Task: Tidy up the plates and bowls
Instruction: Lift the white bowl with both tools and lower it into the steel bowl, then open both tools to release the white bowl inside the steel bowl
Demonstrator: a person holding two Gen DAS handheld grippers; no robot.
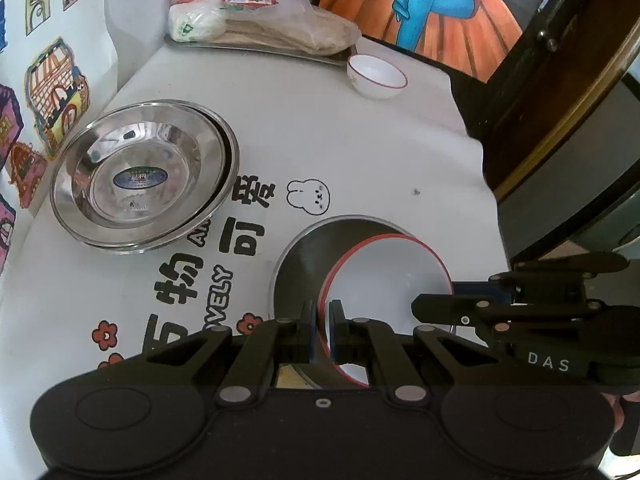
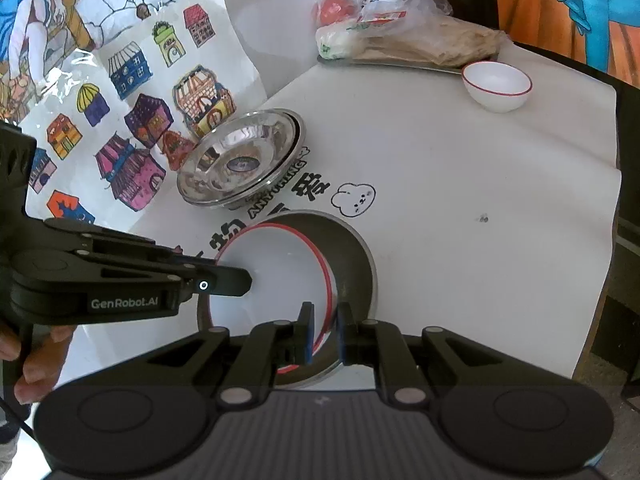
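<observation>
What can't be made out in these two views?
- Near rim of the white bowl: hidden in both views by each tool's body.
- Steel dishes: how many are stacked is unclear; rims overlap.
- Bag contents: blurred by plastic.
- Left tool: grip contact is unclear.
</observation>
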